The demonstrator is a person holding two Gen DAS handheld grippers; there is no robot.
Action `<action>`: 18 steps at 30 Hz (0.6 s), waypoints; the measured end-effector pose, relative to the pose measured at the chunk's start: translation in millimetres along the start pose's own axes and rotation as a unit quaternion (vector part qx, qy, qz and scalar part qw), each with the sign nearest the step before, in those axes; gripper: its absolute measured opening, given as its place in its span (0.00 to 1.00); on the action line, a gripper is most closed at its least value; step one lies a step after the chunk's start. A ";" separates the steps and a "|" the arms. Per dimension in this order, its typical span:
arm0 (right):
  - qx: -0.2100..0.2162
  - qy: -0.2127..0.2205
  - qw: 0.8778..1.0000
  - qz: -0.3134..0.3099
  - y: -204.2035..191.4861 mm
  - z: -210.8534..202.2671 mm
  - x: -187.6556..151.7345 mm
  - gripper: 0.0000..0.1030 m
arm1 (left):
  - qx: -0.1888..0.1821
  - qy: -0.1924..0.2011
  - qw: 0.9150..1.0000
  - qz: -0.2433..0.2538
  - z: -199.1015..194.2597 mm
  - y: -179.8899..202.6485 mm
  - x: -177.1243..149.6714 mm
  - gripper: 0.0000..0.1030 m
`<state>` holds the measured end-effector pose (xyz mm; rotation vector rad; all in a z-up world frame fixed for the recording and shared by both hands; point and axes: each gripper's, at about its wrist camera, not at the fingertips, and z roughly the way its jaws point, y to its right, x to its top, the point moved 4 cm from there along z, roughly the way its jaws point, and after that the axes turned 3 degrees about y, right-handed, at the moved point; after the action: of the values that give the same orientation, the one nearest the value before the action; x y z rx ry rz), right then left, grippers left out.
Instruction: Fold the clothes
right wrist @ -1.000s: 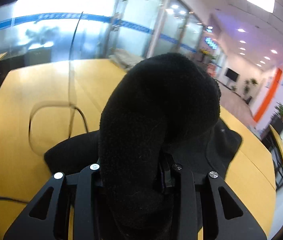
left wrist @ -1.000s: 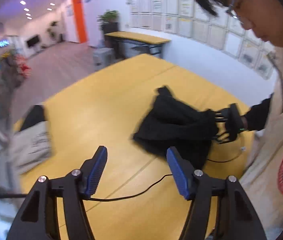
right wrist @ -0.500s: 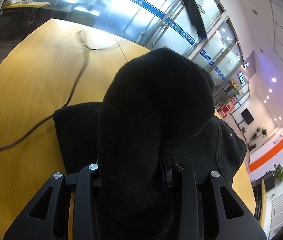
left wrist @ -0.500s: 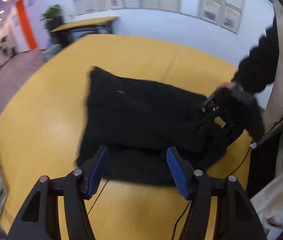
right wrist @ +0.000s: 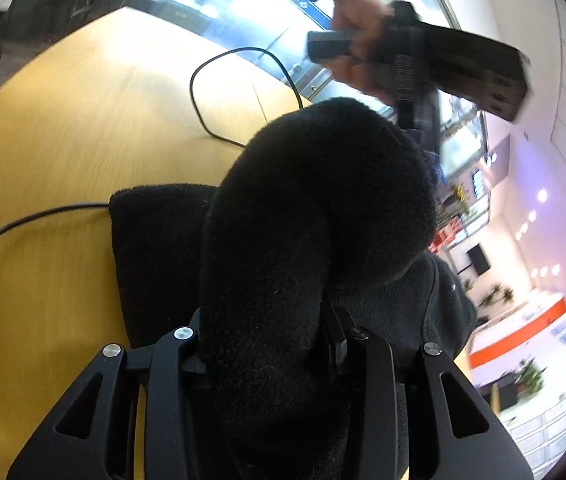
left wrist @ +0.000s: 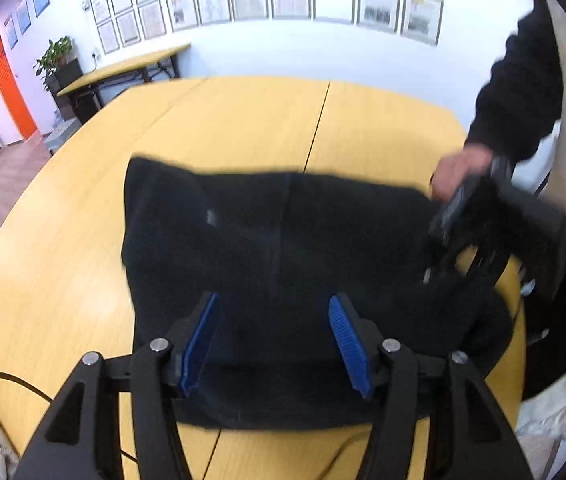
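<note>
The left claw hangs wide apart with nothing in it, poised over the near edge of the black fleece garment, which lies spread on the yellow bench just ahead of its blue pads. The right claw is clamped on a thick bunch of that fleece. I reckon that fat wad could slip free, or drag the spread part crooked. A black cable beyond it might snag.
</note>
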<state>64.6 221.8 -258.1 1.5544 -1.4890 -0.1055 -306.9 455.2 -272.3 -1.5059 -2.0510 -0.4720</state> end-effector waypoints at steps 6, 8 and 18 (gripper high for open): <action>0.008 0.000 1.000 -0.008 -2.7 -1.4 2.0 0.38 | -0.022 -0.043 0.999 0.008 64.1 -2.2 -15.8 0.61; 0.033 0.000 0.999 0.023 5.9 -6.8 3.6 0.41 | -0.024 -0.039 0.999 -0.020 68.6 -11.8 -23.1 0.66; 0.257 0.075 0.918 0.292 79.9 -49.6 -1.0 0.53 | -0.023 -0.038 0.998 -0.045 77.1 -23.7 -25.9 0.64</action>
<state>37.1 264.9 -179.2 1.3886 -1.8832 0.7924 -340.6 472.4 -348.1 -1.4841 -2.1876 -0.5061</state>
